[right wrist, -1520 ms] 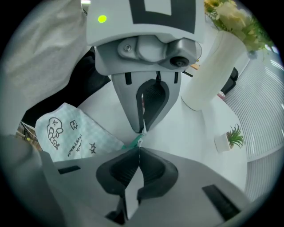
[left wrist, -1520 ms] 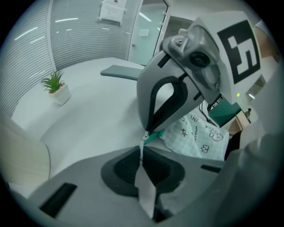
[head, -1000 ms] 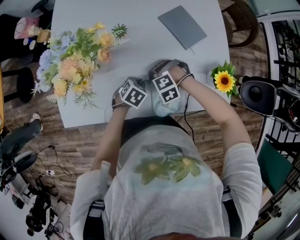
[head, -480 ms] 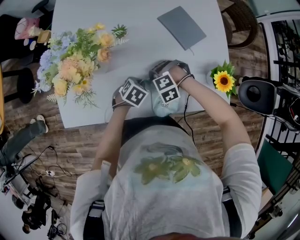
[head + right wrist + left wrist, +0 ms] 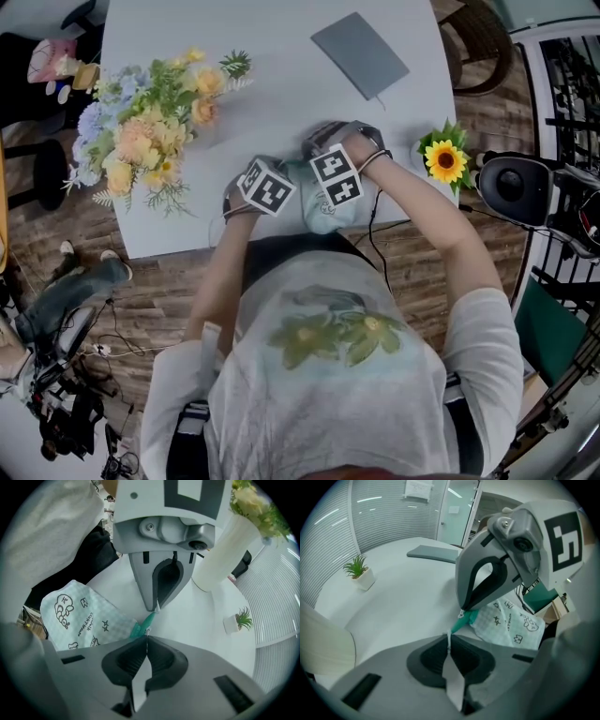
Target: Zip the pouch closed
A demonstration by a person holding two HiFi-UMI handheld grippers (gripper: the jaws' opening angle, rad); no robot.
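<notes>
A pale green checked pouch (image 5: 324, 214) with small black drawings lies at the table's near edge, mostly under both grippers. Its teal zipper tail (image 5: 143, 622) is stretched between the two sets of fingertips. My left gripper (image 5: 449, 639) points steeply down and is shut on the white tip of that tail. The right gripper (image 5: 146, 638) faces it closely, shut on the teal zipper piece at the pouch (image 5: 79, 616) corner; whether that is the pull I cannot tell. In the head view the left gripper (image 5: 286, 178) and right gripper (image 5: 314, 169) nearly touch, their tips hidden under the marker cubes.
A flower bouquet (image 5: 150, 122) in a white vase (image 5: 220, 545) stands to the left of the grippers. A grey notebook (image 5: 361, 54) lies at the far right. A sunflower pot (image 5: 446, 161) sits at the table's (image 5: 281, 94) right edge, and a small potted plant (image 5: 358, 570) stands further off.
Both grippers and the pouch stay where they were. Only a person's leg on the floor at the far left has shifted.
</notes>
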